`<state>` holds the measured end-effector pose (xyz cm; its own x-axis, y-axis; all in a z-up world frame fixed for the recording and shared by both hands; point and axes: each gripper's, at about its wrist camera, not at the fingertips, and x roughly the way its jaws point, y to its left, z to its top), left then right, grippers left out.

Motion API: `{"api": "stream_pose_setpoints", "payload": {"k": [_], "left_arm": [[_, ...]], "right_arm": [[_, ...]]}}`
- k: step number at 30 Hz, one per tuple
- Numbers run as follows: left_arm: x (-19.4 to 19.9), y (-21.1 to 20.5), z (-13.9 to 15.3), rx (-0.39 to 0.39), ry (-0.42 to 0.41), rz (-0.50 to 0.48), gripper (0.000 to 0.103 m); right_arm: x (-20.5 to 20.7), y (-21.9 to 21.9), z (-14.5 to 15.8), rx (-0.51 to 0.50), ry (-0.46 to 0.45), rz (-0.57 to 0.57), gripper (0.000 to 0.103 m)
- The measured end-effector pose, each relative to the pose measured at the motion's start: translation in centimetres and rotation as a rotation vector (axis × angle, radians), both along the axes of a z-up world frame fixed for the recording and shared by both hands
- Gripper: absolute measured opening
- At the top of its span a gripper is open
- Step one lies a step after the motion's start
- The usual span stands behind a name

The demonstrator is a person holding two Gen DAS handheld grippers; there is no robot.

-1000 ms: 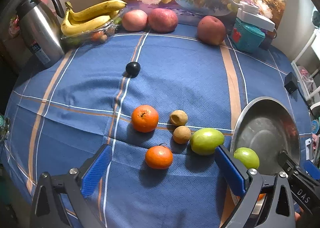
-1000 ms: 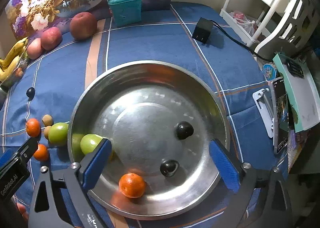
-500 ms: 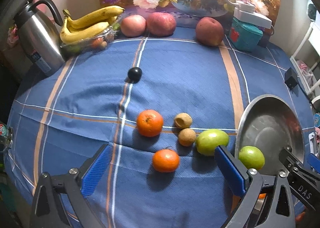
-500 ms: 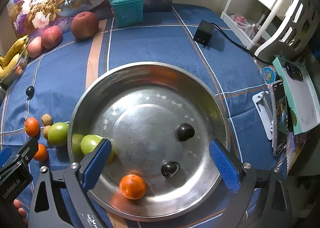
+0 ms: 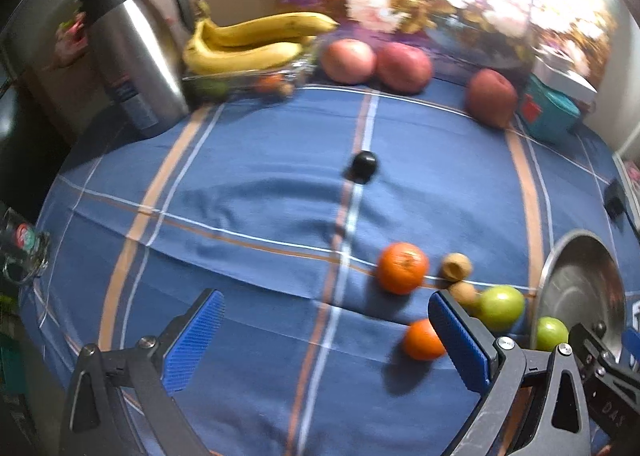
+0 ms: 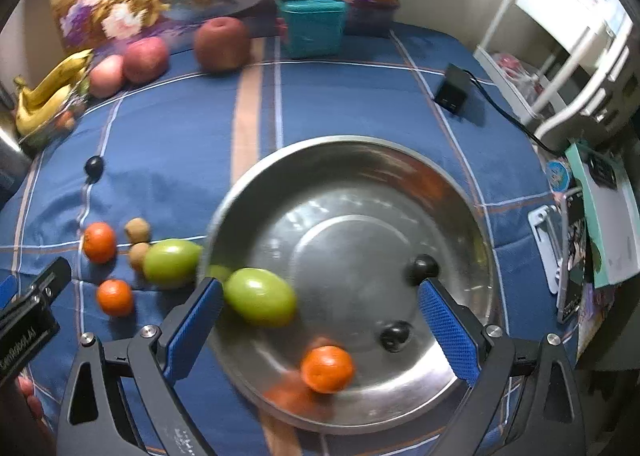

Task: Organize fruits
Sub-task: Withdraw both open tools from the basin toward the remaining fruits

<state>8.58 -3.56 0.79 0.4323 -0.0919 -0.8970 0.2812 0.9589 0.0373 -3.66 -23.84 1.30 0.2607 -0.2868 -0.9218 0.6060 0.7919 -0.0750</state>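
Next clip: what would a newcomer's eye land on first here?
The big steel bowl on the blue plaid cloth, already holding a green fruit, an orange and two dark balls. Left of it, loose oranges and a green fruit wait on the cloth. Both grippers, left and right, are open and empty.

Open cloth [image 5: 248, 216] left and centre — one dark plum [image 5: 363, 167] only. Right side crowded: tangerines [image 5: 401, 267], small brown fruits [image 5: 456, 266], green fruit [image 5: 502, 307] — hard against the steel basin [image 6: 248, 192].
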Motion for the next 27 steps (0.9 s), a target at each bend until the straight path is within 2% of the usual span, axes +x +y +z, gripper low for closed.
{"api": "stream_pose_setpoints", "payload": {"k": [5, 14, 21, 27], "left_arm": [[1.2, 2.7, 0.1, -0.010, 0.000, 0.071, 0.103], [2.4, 5.6, 0.4, -0.045, -0.005, 0.141, 0.103], [2.8, 5.5, 0.0, -0.104, 0.001, 0.140, 0.103], [3.0, 4.5, -1.0, -0.122, 0.014, 0.114, 0.103]], "right_arm": [[1.6, 2.4, 0.2, 0.019, -0.009, 0.055, 0.098], [4.3, 6.3, 0.2, 0.096, -0.064, 0.173, 0.098], [5.4, 7.5, -0.2, 0.131, -0.106, 0.207, 0.098], [5.6, 6.7, -0.9, 0.130, -0.113, 0.179, 0.098]]}}
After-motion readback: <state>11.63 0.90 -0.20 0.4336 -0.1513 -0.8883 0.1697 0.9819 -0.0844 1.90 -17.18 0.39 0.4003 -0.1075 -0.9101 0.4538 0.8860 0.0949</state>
